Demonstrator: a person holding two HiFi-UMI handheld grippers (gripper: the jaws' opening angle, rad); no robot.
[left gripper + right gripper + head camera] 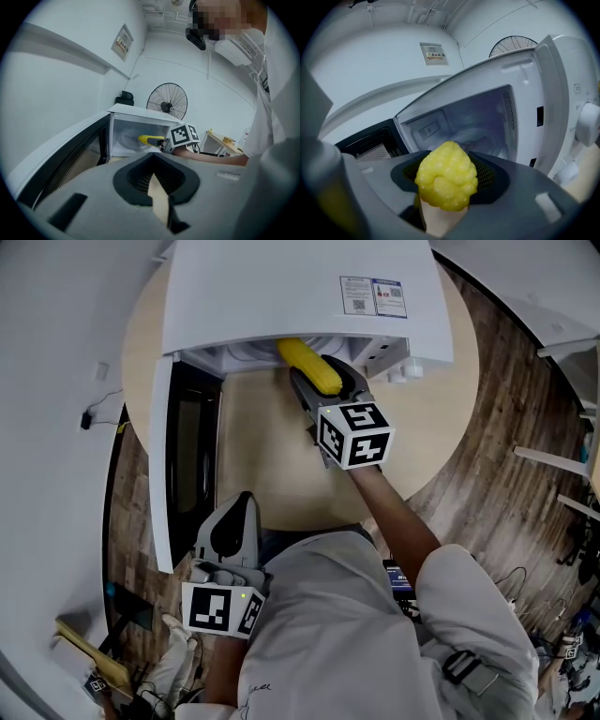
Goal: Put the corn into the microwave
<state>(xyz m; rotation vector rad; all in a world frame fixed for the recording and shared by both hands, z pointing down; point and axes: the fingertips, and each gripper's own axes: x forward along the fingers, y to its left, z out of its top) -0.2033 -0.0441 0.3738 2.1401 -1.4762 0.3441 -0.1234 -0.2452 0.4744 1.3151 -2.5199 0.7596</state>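
Ahead of the right gripper (317,390), the microwave (300,296) stands open on the desk (272,465), door (164,465) swung left, nothing blocking. It clenches bumpy yellow corn (446,176) at the cavity's mouth. The left gripper (153,180) is closed and empty.

Bright, even light; fisheye-warped edges

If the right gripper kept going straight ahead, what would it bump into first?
The right gripper aims its corn into the open microwave; probably the inner back wall first, depth unclear.

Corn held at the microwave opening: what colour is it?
Bright yellow all over; the corn shows best in the right gripper view.
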